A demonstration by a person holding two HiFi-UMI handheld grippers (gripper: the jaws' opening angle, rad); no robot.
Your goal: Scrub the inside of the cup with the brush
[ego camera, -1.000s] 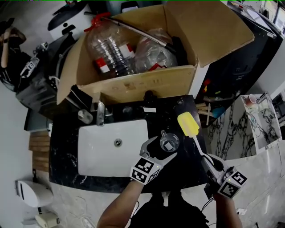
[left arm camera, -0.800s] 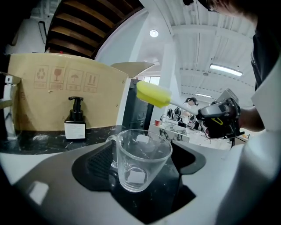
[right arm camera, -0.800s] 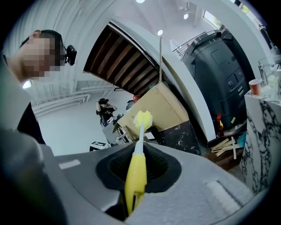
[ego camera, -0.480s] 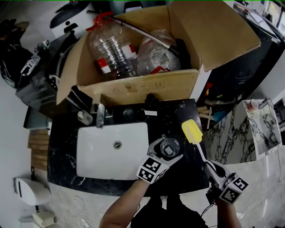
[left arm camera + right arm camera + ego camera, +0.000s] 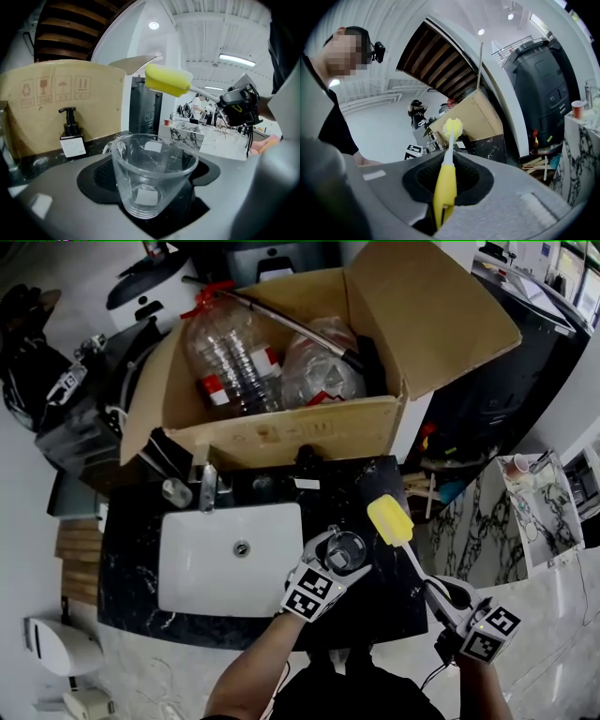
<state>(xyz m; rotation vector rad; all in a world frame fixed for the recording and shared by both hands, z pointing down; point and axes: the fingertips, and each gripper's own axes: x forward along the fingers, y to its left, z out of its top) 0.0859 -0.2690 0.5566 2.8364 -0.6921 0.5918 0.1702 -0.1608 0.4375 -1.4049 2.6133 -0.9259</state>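
The left tool clamps the clear glass cup upright over the dark bench, just right of the white sink. The right tool grips the yellow brush by its handle, sponge head near the cup, outside it.

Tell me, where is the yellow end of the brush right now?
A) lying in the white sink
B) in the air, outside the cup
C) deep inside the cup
B: the brush has its yellow head in the air, off to the side of the glass cup and outside its rim.
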